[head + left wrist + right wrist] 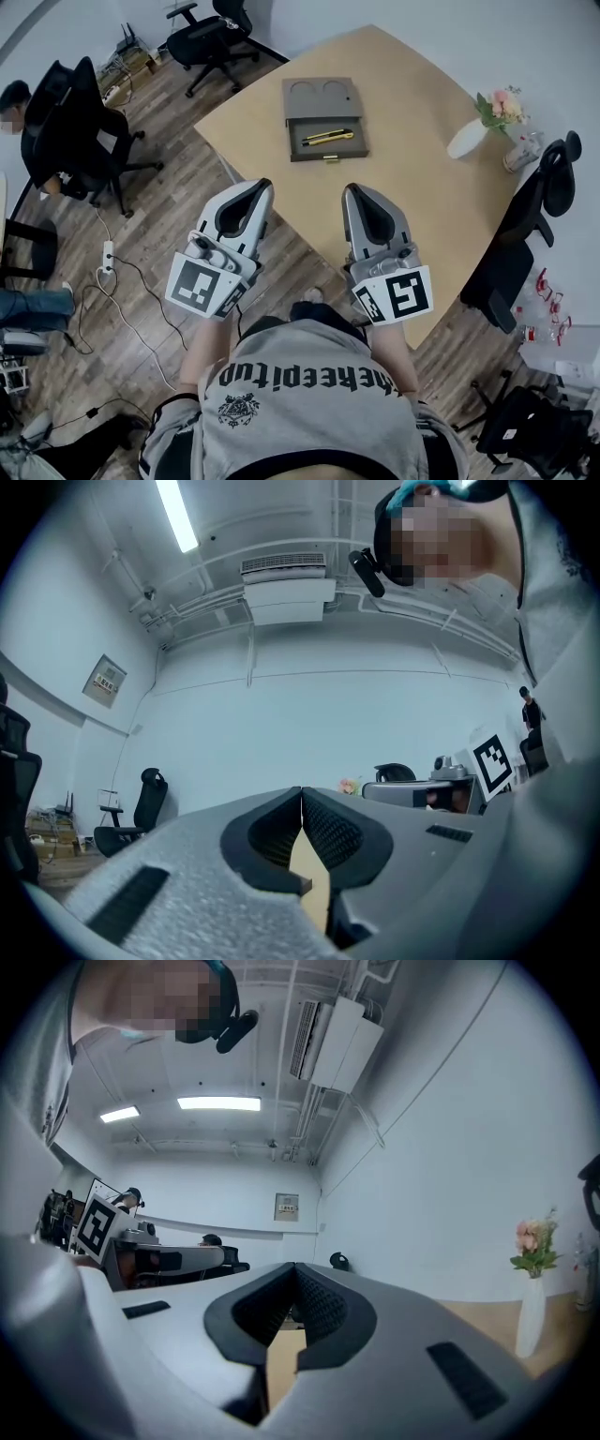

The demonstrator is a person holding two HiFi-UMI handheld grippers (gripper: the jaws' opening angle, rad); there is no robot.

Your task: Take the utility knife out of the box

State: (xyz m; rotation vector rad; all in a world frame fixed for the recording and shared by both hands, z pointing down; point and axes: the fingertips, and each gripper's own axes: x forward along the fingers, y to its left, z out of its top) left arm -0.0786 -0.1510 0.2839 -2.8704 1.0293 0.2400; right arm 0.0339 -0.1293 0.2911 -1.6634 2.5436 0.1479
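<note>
The left gripper's (302, 794) jaws are pressed together tip to tip, with nothing caught between them; only a sliver of the table (422, 197) is seen through the hollow behind the pads. The right gripper's (294, 1269) jaws are likewise closed on nothing. Both grippers are held side by side, roughly level, at the table's near edge and pointed toward the box (322, 97).

The box lies well ahead of them, toward the table's far side, with its open compartment on the side nearer the person. The knife (328, 137), yellow and dark, is seen lying in that compartment at a slight slant, untouched. A vase (466, 139) with flowers stands well to the right of the box.

The step in hand is judged to be the approach: nothing is grasped yet, and the box is out of reach. For the next move, the grippers would need to be carried forward over the table. One pair of jaws would have to be spread before being lowered across the knife's narrow body. The other gripper could be set against the box to steady it, since a light box may shift.
</note>
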